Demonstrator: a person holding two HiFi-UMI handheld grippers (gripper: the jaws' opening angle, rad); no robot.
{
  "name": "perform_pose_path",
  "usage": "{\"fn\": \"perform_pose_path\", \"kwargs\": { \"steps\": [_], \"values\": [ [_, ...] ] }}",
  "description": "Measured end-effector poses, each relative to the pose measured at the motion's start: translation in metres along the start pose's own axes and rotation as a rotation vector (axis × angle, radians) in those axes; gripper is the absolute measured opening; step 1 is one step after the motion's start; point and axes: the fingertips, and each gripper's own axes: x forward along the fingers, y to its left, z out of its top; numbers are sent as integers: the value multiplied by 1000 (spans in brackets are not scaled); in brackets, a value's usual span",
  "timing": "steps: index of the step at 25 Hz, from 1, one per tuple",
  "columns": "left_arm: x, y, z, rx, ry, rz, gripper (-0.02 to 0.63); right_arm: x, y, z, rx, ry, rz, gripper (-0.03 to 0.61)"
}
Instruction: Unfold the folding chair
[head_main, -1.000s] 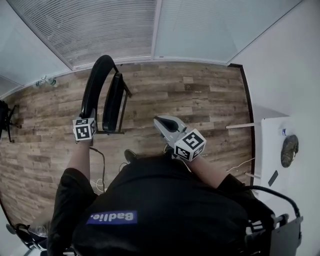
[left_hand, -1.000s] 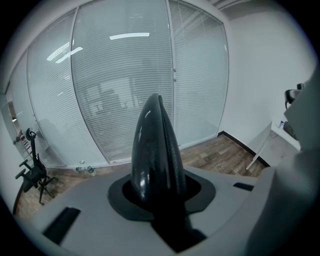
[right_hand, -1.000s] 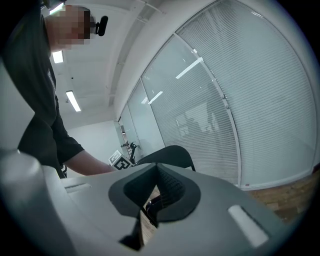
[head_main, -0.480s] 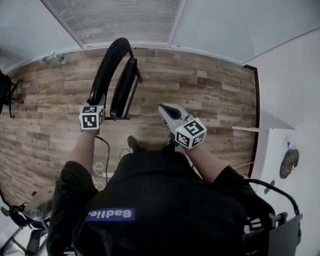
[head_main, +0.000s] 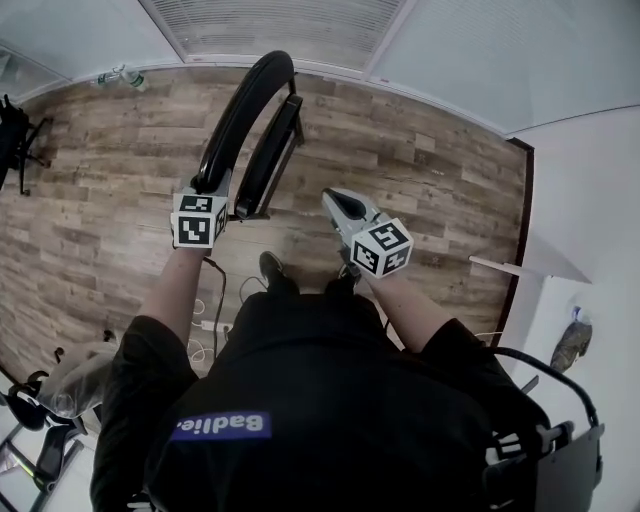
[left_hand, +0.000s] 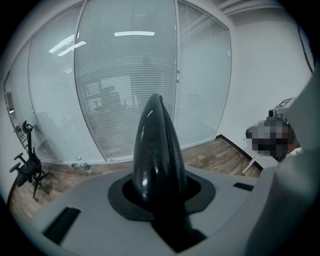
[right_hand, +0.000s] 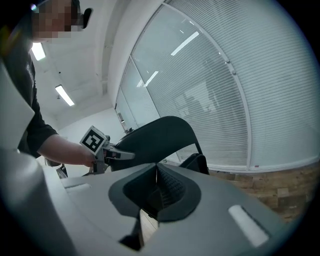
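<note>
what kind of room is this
Probably an office: glass partition walls fitted with blinds, a wood-plank floor, a black folding chair standing folded, and what looks like a wheeled office chair by the glass.

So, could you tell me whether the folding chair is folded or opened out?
Folded: the folding chair stands upright, its seat flat alongside the backrest; the left tool grips the backrest.

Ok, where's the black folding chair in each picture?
Head view: the black folding chair stands folded at top centre.
Left gripper view: its glossy backrest edge fills the middle, between the jaws.
Right gripper view: centre-left, just beyond the shut jaws.
Shared landmark: the white slatted blinds behind it.
</note>
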Motion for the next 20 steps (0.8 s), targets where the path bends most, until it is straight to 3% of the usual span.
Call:
{"fn": "perform_pose_path", "kwargs": {
  "steps": [10,20],
  "values": [
    [3,8,-5,-14,-3,-22,104,76,-14,-52,35,151,30,9],
    [4,16,-7,-15,-23,-18,104,151,-43,-101,144,298,-22,86]
  ]
}}
